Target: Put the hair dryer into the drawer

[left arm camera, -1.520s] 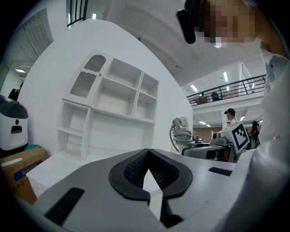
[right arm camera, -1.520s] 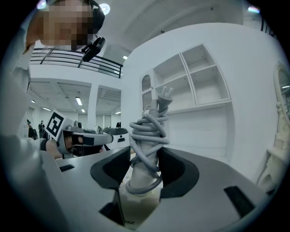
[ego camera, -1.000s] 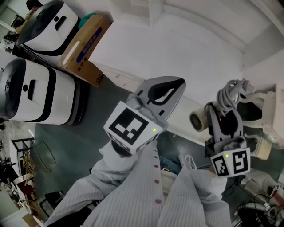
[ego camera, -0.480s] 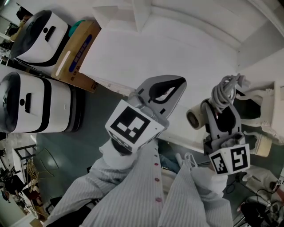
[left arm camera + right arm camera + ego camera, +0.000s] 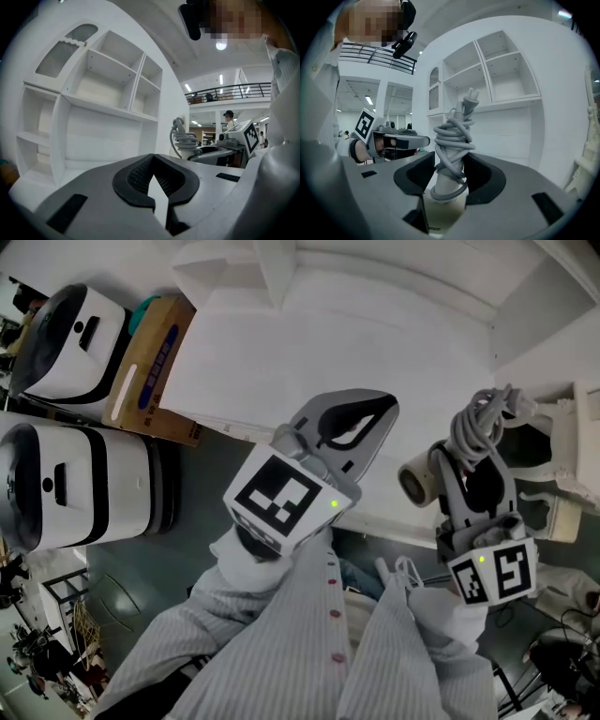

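The right gripper pinches the hair dryer by its cord-wrapped handle — rigid, probably slippery there; left gripper fingers pressed together.

The hair dryer is pale and cream-coloured. Its grey cord is wound in tight loops round the handle, and the plug sticks up from the top of the bundle. The right gripper clamps the cord-wrapped handle between its jaws and holds the dryer in the air, handle roughly upright, in front of the white cabinet. The barrel's round end points to the person's left.
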`<state>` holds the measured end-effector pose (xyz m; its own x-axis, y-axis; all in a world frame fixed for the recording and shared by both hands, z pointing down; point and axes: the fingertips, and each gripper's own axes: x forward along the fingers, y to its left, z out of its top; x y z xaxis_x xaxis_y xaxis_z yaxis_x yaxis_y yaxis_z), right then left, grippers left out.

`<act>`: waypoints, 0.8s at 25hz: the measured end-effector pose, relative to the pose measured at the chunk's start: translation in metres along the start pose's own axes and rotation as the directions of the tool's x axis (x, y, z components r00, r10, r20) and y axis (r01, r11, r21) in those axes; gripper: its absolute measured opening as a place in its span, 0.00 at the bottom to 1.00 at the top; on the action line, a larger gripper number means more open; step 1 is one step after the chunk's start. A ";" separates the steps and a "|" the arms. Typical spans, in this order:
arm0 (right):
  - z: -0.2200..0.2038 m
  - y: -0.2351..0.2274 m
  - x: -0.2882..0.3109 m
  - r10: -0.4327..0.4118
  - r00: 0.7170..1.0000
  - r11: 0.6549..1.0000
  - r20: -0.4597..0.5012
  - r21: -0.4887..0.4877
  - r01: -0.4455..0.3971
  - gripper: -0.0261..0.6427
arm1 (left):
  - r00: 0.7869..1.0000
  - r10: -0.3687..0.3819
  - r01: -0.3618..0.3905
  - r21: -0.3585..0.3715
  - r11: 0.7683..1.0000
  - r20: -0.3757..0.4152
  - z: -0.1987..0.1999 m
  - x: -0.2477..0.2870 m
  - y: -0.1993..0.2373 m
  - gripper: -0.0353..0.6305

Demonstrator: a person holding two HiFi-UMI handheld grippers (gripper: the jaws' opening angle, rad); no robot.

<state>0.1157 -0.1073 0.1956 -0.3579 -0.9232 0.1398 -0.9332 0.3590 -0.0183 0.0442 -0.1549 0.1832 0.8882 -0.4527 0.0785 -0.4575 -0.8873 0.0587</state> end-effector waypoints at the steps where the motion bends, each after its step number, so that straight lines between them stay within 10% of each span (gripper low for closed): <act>1: -0.001 0.000 0.000 -0.015 1.000 1.000 -0.001 0.004 0.015 0.33 | 1.000 -0.012 0.012 0.002 1.000 -0.001 0.000 0.000 0.001 0.07; 20: -0.022 -0.002 0.007 -0.070 0.993 0.998 -0.092 -0.003 0.070 0.33 | 0.997 -0.073 0.072 -0.033 0.997 -0.033 -0.017 0.008 0.017 0.07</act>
<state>0.1158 -0.1111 0.2184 -0.2871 -0.9297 0.2308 -0.9558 0.2939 -0.0052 0.0428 -0.1721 0.2013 0.9175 -0.3832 0.1064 -0.3931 -0.9143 0.0975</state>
